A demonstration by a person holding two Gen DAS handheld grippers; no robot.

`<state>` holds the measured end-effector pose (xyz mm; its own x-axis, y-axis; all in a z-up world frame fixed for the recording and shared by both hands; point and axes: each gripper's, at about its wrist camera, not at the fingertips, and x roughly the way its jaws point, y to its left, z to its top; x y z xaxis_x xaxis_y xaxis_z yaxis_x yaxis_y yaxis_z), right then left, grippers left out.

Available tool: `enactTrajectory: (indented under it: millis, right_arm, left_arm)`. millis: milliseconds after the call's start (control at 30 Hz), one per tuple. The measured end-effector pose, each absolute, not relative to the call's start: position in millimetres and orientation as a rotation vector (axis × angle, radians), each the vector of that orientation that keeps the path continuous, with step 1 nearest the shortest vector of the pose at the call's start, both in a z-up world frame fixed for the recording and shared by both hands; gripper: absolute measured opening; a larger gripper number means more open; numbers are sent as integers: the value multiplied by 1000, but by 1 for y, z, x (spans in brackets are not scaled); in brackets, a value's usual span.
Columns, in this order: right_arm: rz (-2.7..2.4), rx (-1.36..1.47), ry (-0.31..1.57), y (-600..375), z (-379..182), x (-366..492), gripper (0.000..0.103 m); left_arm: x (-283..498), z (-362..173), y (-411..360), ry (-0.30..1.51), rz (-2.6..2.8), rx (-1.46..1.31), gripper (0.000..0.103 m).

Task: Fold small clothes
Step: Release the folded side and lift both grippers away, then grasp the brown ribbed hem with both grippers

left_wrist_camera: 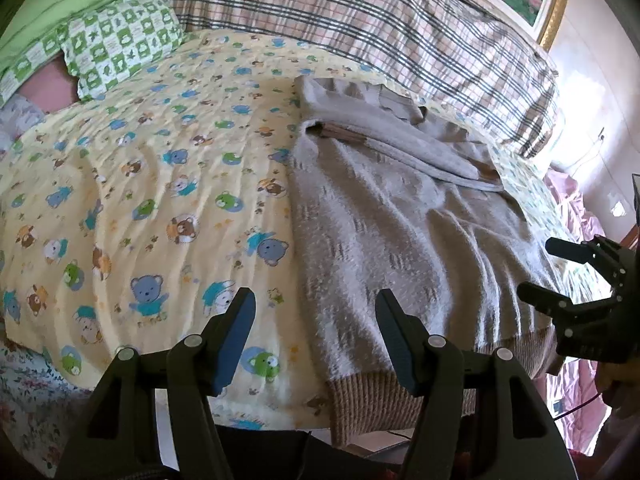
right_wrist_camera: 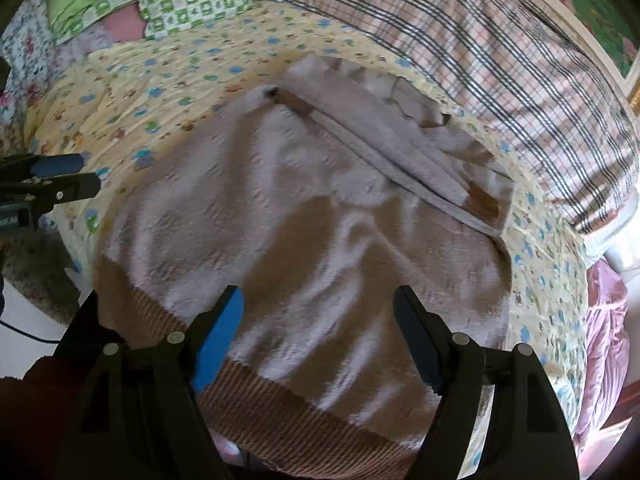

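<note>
Sweater (right_wrist_camera: 304,216): grey-beige fuzzy knit with a faint repeating woven pattern and a tan ribbed hem (right_wrist_camera: 280,404). It lies spread on the bed, on a yellow bear-print sheet (left_wrist_camera: 152,184), hem toward the near edge of the mattress, where the ribbing droops slightly over the side. Upper part is already folded: a sleeve or side panel is turned across the chest as a flat diagonal band, with a tan ribbed cuff (right_wrist_camera: 482,200) showing at its right end and a second tan strip near the left end. Body surface is wrinkled, with soft ridges running from hem toward the fold. Patchy sunlight falls across the knit in the right wrist view.

Left tongs (left_wrist_camera: 316,332): released, jaws well apart, nothing between the pads. They hover over the near left edge of the sweater, one finger above the sheet, the other above the knit beside the hem corner.

Right tongs (right_wrist_camera: 318,336): released, jaws spread wide, nothing pinched. They hover above the hem band, with the sweater body visible between the fingers. Contact with the fabric cannot be told.

Surroundings: plaid pillow (left_wrist_camera: 360,28) behind the sweater, green checked pillow (left_wrist_camera: 120,40) at the far left, pink cloth (right_wrist_camera: 604,332) off the right side of the bed.
</note>
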<state>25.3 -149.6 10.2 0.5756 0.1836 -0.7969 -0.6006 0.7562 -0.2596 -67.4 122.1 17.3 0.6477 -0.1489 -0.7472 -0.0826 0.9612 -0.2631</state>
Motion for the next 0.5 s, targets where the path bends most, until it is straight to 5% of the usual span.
enactTrajectory:
  millis: [500]
  right_arm:
    - [434, -244, 968, -263, -20, 35, 78]
  left_arm:
    - [-74, -12, 113, 991, -134, -328, 69]
